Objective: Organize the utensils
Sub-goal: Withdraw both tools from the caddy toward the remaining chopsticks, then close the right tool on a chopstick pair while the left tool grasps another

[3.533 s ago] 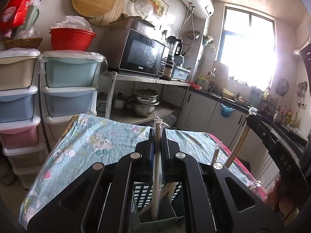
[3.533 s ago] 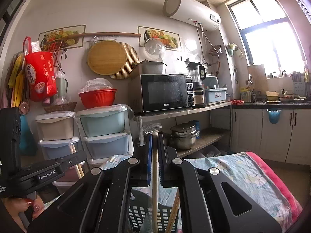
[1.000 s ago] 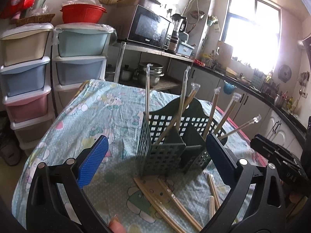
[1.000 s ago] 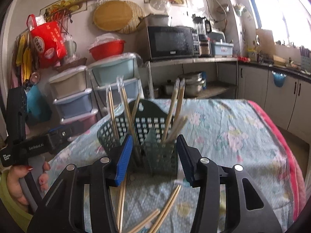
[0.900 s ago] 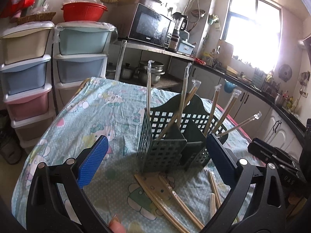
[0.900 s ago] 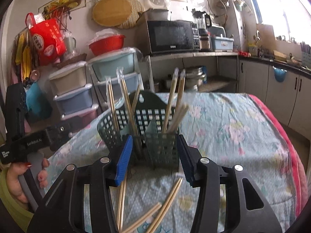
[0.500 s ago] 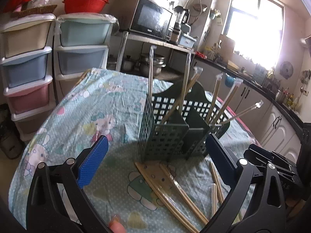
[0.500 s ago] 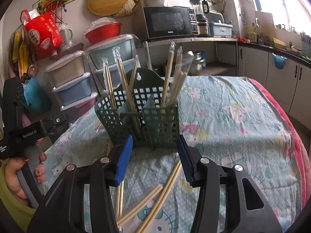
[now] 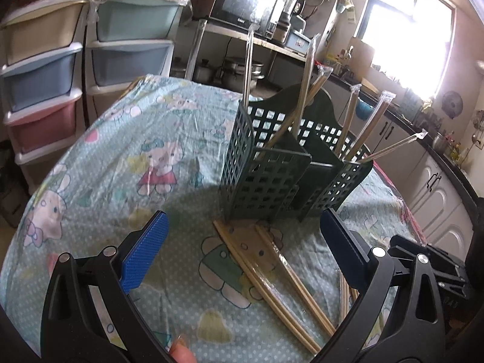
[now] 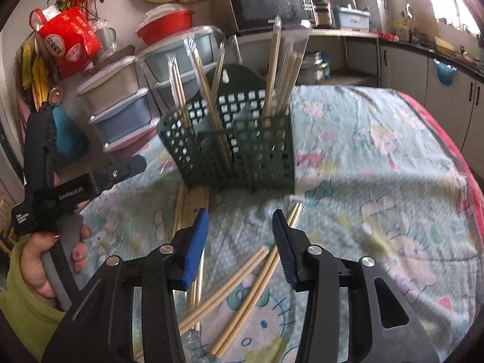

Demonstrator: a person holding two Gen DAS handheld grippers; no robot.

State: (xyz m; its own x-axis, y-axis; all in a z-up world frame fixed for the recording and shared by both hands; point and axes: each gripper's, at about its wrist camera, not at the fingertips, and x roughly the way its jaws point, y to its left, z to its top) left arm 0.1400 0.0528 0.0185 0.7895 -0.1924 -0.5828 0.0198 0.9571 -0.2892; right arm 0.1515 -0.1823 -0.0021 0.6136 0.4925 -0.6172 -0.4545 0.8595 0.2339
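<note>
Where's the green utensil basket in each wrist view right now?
Left wrist: green utensil basket sits centre-right, beyond the left gripper.
Right wrist: basket sits centre, above the right gripper, whose jaws are closing on nothing.
Shared landmark: the microwave.

Microwave (image 9: 242, 3) on shelf, top centre; pastel drawers (image 9: 42, 69) at left. Red bag (image 10: 71, 40) hangs upper left; cartoon-print tablecloth (image 9: 121, 163) fills lower frame.

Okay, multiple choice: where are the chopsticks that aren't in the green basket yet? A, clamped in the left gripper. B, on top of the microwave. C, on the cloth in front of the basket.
C: loose chopsticks lie on the patterned cloth in front of the green basket, and the left gripper holds nothing.
</note>
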